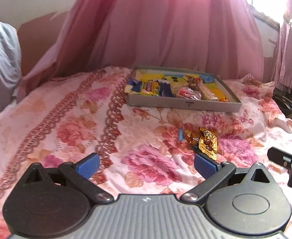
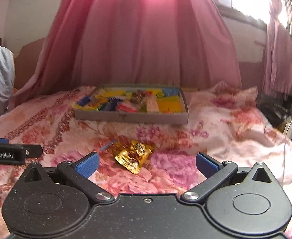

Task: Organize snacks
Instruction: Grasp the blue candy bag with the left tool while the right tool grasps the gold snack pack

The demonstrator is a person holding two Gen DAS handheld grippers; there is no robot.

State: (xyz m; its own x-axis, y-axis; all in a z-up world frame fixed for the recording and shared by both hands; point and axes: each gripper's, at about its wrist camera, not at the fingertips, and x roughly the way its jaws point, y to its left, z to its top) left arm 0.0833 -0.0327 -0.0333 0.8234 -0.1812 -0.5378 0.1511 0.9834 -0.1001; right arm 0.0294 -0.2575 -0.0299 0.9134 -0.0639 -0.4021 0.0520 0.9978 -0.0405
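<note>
- Floral bedspread (image 1: 66, 119), pink and orange, woven texture with braided trim bands; covers the whole work surface.
- Shallow grey cardboard tray (image 1: 183, 104), rectangular, low walls, sits flat at the far side of the bed.
- Tray holds mixed wrapped snacks (image 1: 161, 88): yellow, blue and red crinkly packets, one pale bar; packed close, some overlapping.
- Gold foil snack packet (image 2: 135, 156), crumpled and shiny, lies loose on the bedspread, in front of the tray and apart from it.
- Small blue strip (image 1: 180, 134) just beside the gold packet; cannot tell what it is.
- Left gripper (image 1: 146, 166): blue ribbed pads spread wide, nothing between them, gold packet just ahead of the right pad.
- Right gripper (image 2: 146, 164): jaws wide apart, empty, gold packet just ahead between the pads, not touched.
- Pink curtain (image 1: 155, 29) hangs behind the tray, backlit; grey bedding bundle (image 1: 0, 65) at far left.
</note>
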